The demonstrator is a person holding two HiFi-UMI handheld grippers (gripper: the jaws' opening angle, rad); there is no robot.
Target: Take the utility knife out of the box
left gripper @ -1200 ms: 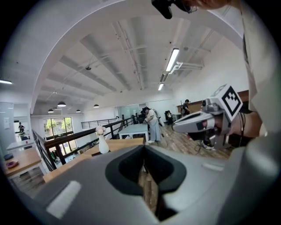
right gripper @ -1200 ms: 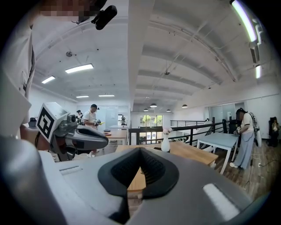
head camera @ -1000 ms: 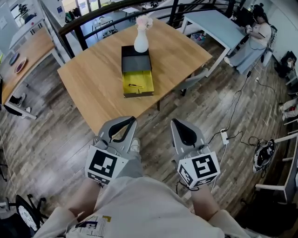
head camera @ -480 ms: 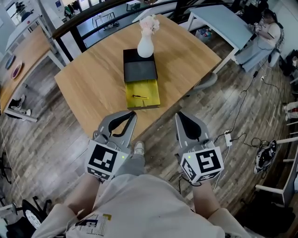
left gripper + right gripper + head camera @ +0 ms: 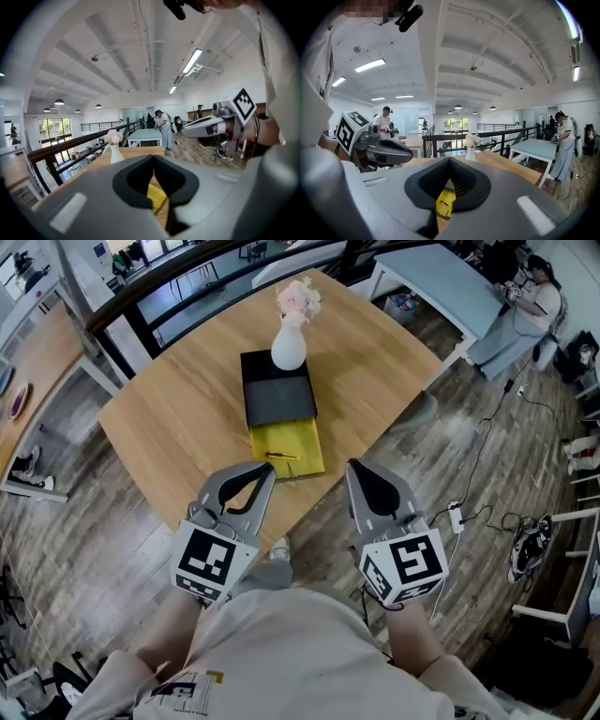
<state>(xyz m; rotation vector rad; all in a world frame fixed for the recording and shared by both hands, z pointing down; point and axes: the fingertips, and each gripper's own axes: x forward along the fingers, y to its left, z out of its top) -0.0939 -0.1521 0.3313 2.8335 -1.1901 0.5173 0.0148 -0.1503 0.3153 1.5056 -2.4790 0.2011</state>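
Observation:
On the wooden table (image 5: 187, 418) lies a black box (image 5: 277, 390) with its yellow drawer (image 5: 298, 442) pulled out toward me. A slim dark utility knife (image 5: 281, 456) lies across the yellow drawer. My left gripper (image 5: 265, 471) is shut and empty, with its tip over the table's near edge, just left of the drawer. My right gripper (image 5: 355, 468) hangs beside it, right of the drawer, jaws together and holding nothing. In the right gripper view the knife (image 5: 446, 204) shows through the gap under the shut tips (image 5: 450, 160). The left gripper view shows the yellow drawer (image 5: 155, 197) under its tips (image 5: 153, 157).
A white vase (image 5: 289, 348) with pink flowers stands on the far end of the black box. A dark railing (image 5: 141, 296) runs behind the table. A grey-blue table (image 5: 441, 282) and a person (image 5: 525, 320) are at the upper right. Cables and a power strip (image 5: 454, 515) lie on the floor.
Both grippers have moved forward together. The table and the box have come closer, and the gripper tips now reach the table's near edge. Neither gripper's jaws have changed.

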